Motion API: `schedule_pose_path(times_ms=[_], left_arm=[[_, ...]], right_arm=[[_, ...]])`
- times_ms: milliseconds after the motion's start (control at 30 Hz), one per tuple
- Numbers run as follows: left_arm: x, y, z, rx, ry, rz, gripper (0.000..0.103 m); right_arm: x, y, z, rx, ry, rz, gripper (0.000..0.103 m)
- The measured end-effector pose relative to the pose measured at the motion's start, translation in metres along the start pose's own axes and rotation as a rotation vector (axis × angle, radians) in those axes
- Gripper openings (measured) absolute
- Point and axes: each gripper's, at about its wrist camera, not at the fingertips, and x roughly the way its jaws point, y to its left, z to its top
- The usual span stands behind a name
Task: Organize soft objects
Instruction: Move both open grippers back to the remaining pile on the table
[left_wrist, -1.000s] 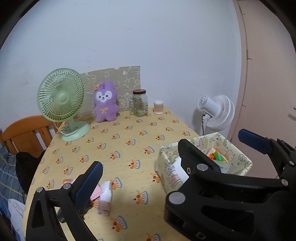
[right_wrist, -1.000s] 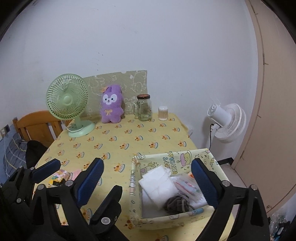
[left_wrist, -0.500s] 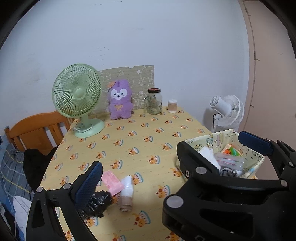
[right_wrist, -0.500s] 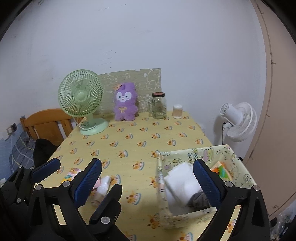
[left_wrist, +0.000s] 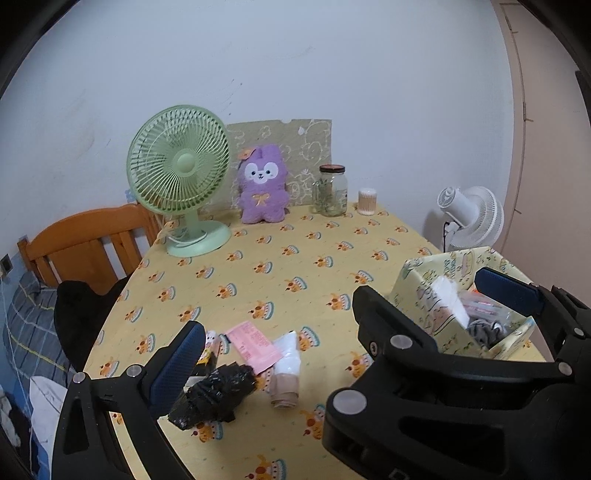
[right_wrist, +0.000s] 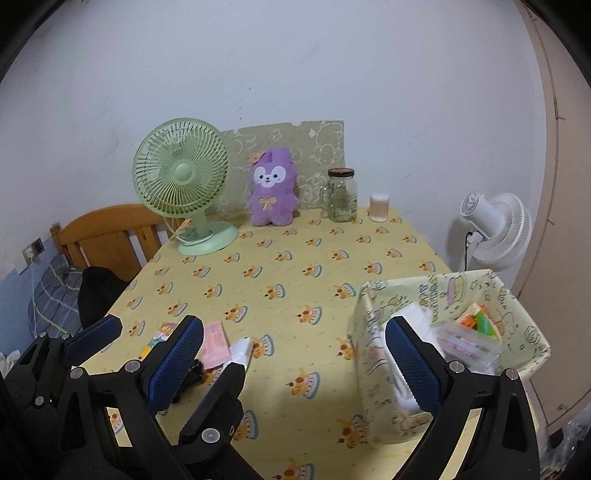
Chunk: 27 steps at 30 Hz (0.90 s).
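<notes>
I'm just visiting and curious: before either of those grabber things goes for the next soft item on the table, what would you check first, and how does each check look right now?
1. Left gripper open and holding nothing: ok.
2. Right gripper open and holding nothing: ok.
3. Loose items in plain sight: ok. The black crumpled bundle, pink packet and white roll lie close together near the table's front edge.
4. Room in the fabric bin: cannot tell; it already holds white cloth and a clear pouch.
5. Bundle clear of its neighbours: not ok; it appears to touch the pink packet.
6. Green fan and glass jar out of the way: ok, far back by the wall.
</notes>
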Motion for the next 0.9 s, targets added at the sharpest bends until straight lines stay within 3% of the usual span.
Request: schedule_pose_path(times_ms=[300, 733, 900], left_arm=[[0.014, 0.019, -0.023, -0.017, 0.032, 0.051, 0.102], [0.041, 0.041, -0.056, -0.042, 0.096, 0.066, 0.102], [0.052, 0.053, -0.066, -0.067, 0.121, 0.112, 0.102]], right_arm=[[0.022, 0.021, -0.018, -0.050, 0.009, 0.043, 0.100], [0.058, 0.038, -0.046, -0.075, 0.060, 0.067, 0.100], [0.073, 0.048, -0.055, -0.091, 0.089, 0.077, 0.100]])
